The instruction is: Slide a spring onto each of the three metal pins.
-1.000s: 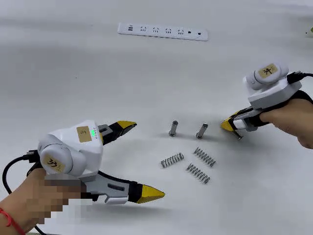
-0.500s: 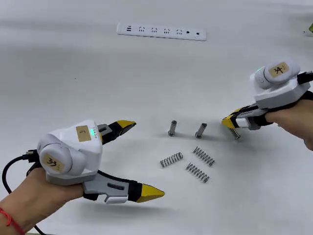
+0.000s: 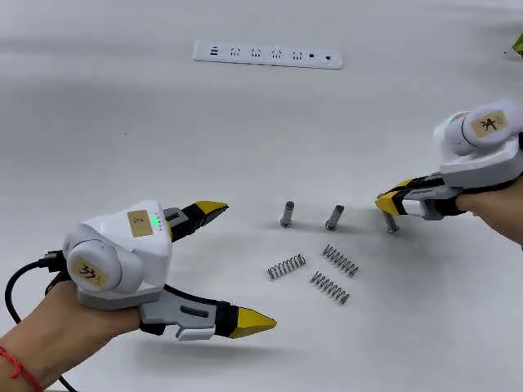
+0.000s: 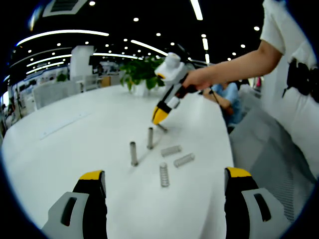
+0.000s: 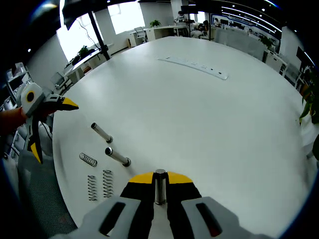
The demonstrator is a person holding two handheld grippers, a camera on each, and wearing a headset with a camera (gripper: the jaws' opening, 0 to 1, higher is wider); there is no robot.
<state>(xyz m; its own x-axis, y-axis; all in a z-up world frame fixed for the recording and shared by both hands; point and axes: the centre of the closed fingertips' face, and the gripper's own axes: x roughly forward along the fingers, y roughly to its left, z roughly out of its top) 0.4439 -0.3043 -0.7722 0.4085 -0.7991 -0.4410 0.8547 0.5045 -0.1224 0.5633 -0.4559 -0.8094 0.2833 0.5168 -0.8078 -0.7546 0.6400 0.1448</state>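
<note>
Left claw [image 3: 239, 265] spread wide, lower left. Right claw [image 3: 386, 202] clamps one pin [image 3: 391, 222]. Two pins [image 3: 288, 214] upright on bench [image 3: 122, 147]; three springs [image 3: 287, 266] lying beside them.

Three tan handwritten stickers noted. The left gripper [image 3: 237, 265], well clear of the power strip [image 3: 267, 55] and off its left end, carries two. The rear sticker [image 3: 88, 273], on the round housing, reads "33". The top sticker [image 3: 140, 223] bears one character too small to read. The right gripper [image 3: 386, 202], off the strip's right end, carries a cap sticker [image 3: 490, 123] with a mark resembling "A", reading uncertain. Any print on the power strip is too small to read.
</note>
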